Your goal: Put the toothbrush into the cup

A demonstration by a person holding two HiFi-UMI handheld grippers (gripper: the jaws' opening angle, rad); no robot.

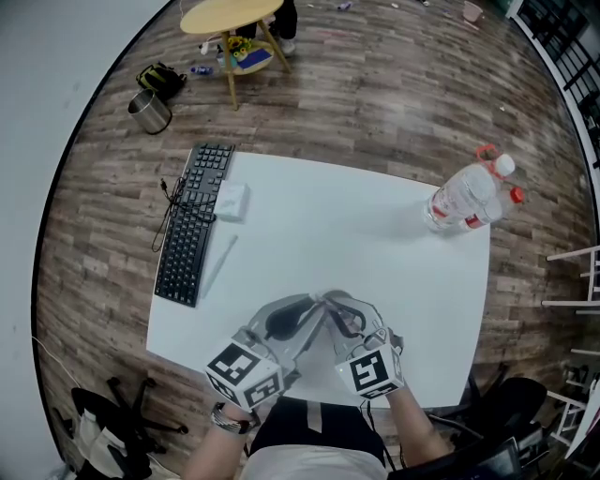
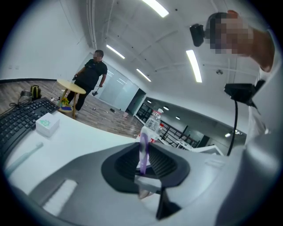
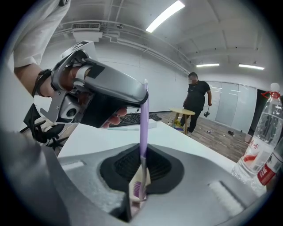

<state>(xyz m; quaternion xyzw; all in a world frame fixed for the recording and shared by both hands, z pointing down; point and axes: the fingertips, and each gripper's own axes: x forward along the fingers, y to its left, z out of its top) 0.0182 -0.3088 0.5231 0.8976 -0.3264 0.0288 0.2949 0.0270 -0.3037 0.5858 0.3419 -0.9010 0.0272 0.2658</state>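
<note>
In the head view the left gripper (image 1: 309, 314) and the right gripper (image 1: 342, 319) meet tip to tip over the near part of a smooth white rectangular table (image 1: 356, 234), each grey plastic body carrying a cube with square black-and-white markers. What sits between the tips is too small to tell there. A black keyboard (image 1: 192, 225) lies along the table's left edge with a small white box (image 1: 231, 201) just beside it. Clear plastic bottles with red labels (image 1: 464, 197) stand at the far right corner, well apart from the grippers. The floor is brown wood plank (image 1: 375, 84), and on it stand a round yellow wooden side table (image 1: 230, 14) and a shiny metal bucket (image 1: 150, 111). In the left gripper view a slim purple plastic toothbrush (image 2: 143, 150) stands upright between the black ribbed pads, and the jaws are pressed in on its handle. Beyond it the white tabletop runs to the keyboard and box at the left, and a person in black clothes (image 2: 90, 75) stands by the yellow table under long ceiling strip lights. In the right gripper view the right gripper's jaws pinch the toothbrush's lower part, where purple bristles show inside a pale translucent wrapper close to the camera. The smooth handle rises straight up to the tip of the left gripper, which grips its upper end. A bottle stands at the right edge of that view.
</note>
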